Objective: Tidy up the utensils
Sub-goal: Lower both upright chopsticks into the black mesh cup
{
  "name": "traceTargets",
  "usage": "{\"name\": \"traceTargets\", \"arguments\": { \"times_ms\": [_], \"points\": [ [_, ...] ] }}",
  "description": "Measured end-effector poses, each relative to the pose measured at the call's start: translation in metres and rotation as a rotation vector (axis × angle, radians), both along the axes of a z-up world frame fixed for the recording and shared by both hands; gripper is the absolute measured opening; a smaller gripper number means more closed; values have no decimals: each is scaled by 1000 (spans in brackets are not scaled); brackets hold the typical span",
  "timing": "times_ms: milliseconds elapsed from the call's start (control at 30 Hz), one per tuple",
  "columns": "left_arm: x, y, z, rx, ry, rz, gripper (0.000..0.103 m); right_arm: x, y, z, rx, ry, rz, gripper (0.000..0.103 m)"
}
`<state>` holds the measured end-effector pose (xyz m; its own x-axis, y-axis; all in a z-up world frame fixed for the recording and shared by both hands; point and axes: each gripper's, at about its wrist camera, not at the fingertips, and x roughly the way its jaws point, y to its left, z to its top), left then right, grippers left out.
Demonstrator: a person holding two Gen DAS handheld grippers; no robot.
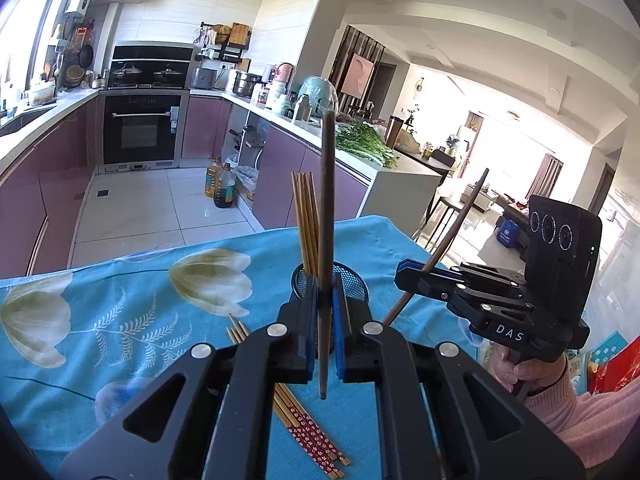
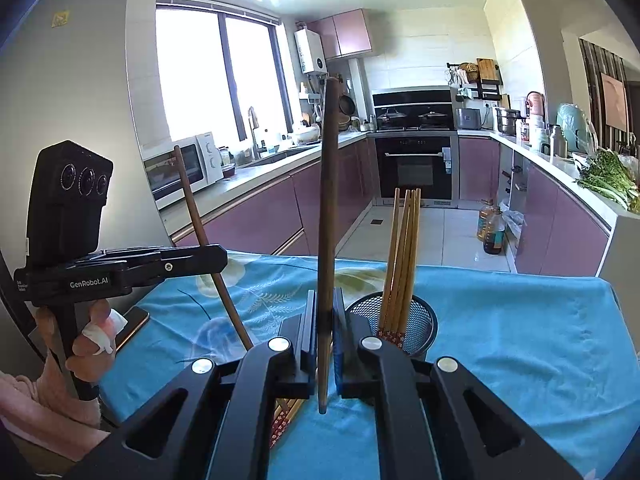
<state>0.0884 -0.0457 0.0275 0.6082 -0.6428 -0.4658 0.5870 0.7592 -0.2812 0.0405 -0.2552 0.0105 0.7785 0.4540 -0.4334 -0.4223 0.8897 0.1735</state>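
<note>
On blue cloth [image 2: 520, 320]: perhaps four upright chopsticks [image 2: 400, 260], one holder [image 2: 420, 320].

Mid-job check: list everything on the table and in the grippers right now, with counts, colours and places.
Tablecloth: one, blue with pale flowers, covering the table.
Mesh holder: one, black, standing on the cloth ahead of both grippers.
Upright chopsticks: about four, light wood with red patterned ends, standing in the holder.
Loose chopsticks: several, the same kind, lying on the cloth below the left gripper; exact count unclear.
Dark chopsticks: two, dark brown, one upright in the left gripper, one upright in the right gripper.
Left gripper: black with blue pads, shut on its chopstick.
Right gripper: same, shut on its chopstick.
Hands: two, pink sleeves, left, right.
</note>
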Motion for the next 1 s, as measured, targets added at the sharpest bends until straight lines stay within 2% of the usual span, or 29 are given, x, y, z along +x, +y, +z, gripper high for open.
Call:
{"name": "traceTargets", "arguments": {
  "times_ms": [1000],
  "points": [
    [11, -26, 14, -7, -48, -29, 7, -1, 1, 14, -17, -55, -6, 6]
  ]
}}
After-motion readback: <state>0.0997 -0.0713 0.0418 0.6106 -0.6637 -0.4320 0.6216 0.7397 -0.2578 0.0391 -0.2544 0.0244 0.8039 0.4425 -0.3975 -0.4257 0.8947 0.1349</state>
